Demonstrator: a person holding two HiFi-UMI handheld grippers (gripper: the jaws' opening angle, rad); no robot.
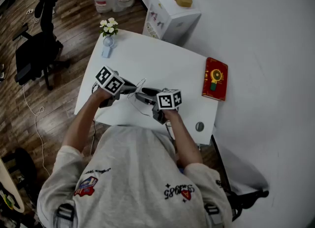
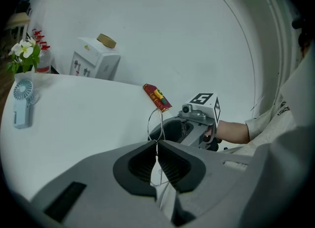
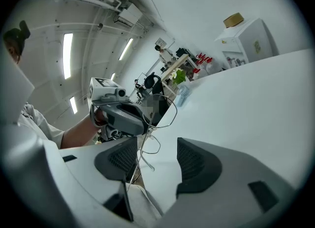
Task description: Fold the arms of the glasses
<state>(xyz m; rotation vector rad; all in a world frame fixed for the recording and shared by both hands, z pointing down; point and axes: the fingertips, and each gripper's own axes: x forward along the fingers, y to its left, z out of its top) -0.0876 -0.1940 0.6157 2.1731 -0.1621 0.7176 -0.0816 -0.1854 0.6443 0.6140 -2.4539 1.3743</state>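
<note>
Left gripper view, jaws shut on glasses (image 2: 155,126), right gripper (image 3: 156,160) jaws apart, arm (image 3: 139,155) between

At lower centre, our grey left gripper (image 2: 156,146) has its jaws pinched on thin wire-framed glasses (image 2: 154,123), one round lens rising above the pads. Just right of centre, our right gripper (image 2: 172,129) faces them over the white table (image 2: 88,118). A red book (image 2: 157,97) lies behind.

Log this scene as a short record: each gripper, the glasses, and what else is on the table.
left gripper: jaws shut on the glasses frame
right gripper: jaws open, glasses wire between them, not gripped
glasses: held over the white table
also on table: handheld fan, flowers, red package
</note>
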